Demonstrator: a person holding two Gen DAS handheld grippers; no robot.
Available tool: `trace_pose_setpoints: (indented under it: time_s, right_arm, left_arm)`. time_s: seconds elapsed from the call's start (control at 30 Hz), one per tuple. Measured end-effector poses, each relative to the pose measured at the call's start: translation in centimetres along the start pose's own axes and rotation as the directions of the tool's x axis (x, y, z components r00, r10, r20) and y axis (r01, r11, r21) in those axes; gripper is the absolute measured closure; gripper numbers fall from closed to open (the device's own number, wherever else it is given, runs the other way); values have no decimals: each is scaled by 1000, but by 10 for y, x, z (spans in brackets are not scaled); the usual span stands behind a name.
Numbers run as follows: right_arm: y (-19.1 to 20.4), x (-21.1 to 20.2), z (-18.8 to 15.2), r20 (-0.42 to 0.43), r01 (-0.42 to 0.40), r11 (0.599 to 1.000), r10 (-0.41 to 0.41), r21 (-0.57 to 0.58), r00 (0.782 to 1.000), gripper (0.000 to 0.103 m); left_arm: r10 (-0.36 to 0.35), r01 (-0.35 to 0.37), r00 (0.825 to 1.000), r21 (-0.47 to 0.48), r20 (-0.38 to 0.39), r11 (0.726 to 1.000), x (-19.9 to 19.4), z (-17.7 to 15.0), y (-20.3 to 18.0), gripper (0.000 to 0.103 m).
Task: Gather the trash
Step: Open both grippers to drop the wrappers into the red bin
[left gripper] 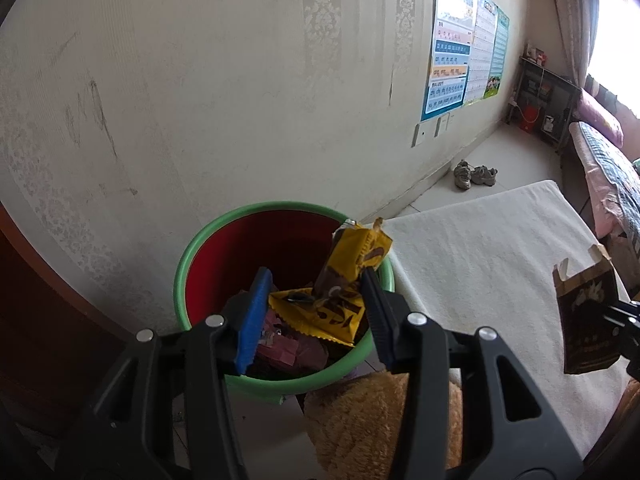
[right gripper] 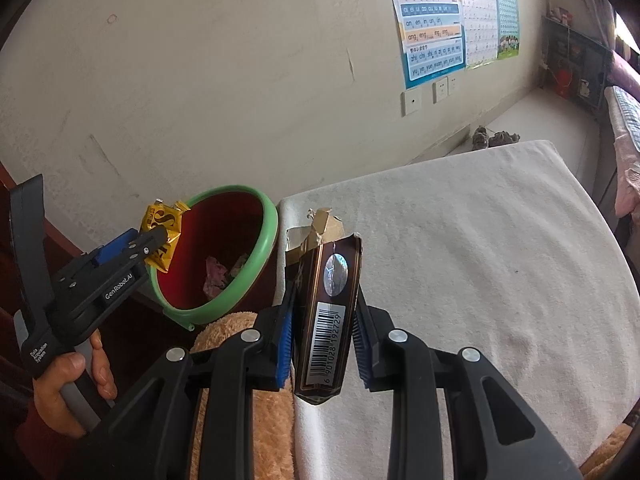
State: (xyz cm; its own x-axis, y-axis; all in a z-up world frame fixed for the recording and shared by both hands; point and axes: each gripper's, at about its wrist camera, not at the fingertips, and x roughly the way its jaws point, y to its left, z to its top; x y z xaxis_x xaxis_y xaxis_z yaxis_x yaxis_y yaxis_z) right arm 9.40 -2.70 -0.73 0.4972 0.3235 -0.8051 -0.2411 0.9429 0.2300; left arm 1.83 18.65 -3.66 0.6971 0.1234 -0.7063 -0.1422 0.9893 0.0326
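Observation:
A red bin with a green rim (left gripper: 192, 256) stands by the wall, holding a yellow wrapper (left gripper: 320, 316) and pink scraps. My left gripper (left gripper: 316, 284) is open above the bin; a yellow-brown snack wrapper (left gripper: 352, 256) hangs against its right finger. In the right wrist view the left gripper (right gripper: 154, 242) is over the bin's rim (right gripper: 264, 248) with the wrapper (right gripper: 162, 232) at its tip. My right gripper (right gripper: 322, 316) is shut on a dark brown cigarette pack (right gripper: 326, 312) with a barcode, above the white pad. The pack also shows in the left wrist view (left gripper: 584, 320).
A white cloth-covered surface (right gripper: 480, 260) lies right of the bin. A tan plush toy (left gripper: 360, 420) sits below the grippers. Shoes (left gripper: 474, 174) lie on the floor by the wall. A bed (left gripper: 604, 168) and a shelf (left gripper: 540, 96) are at the far right.

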Motion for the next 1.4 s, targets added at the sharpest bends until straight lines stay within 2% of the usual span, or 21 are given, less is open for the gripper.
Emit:
trace_pose_setpoints:
  time_s: [0.2, 0.4, 0.6, 0.93, 1.27, 1.4]
  right_arm:
    - [10, -5, 5, 31, -23, 1000, 24, -17, 999, 77]
    - [10, 14, 8, -24, -24, 1000, 23, -19, 999, 77]
    - [21, 23, 21, -17, -40, 999, 39, -27, 999, 77]
    - [60, 44, 45, -30, -71, 991, 68, -112, 997, 77]
    - [92, 74, 57, -54, -93, 982, 85, -166, 995, 77]
    - [100, 84, 62, -59, -100, 981, 91, -167, 994, 77]
  left_arm:
    - [14, -14, 1000, 16, -4, 1000, 2, -1, 0, 60]
    - [22, -22, 1000, -2, -15, 1000, 9, 0, 6, 60]
    - [29, -29, 999, -4, -18, 1000, 17, 3, 15, 60]
    - [48, -49, 999, -56, -12, 997, 26, 7, 40, 60]
    - [63, -66, 997, -85, -41, 994, 43, 8, 62, 60]
    - [49, -56, 997, -114, -64, 992, 53, 9, 68, 60]
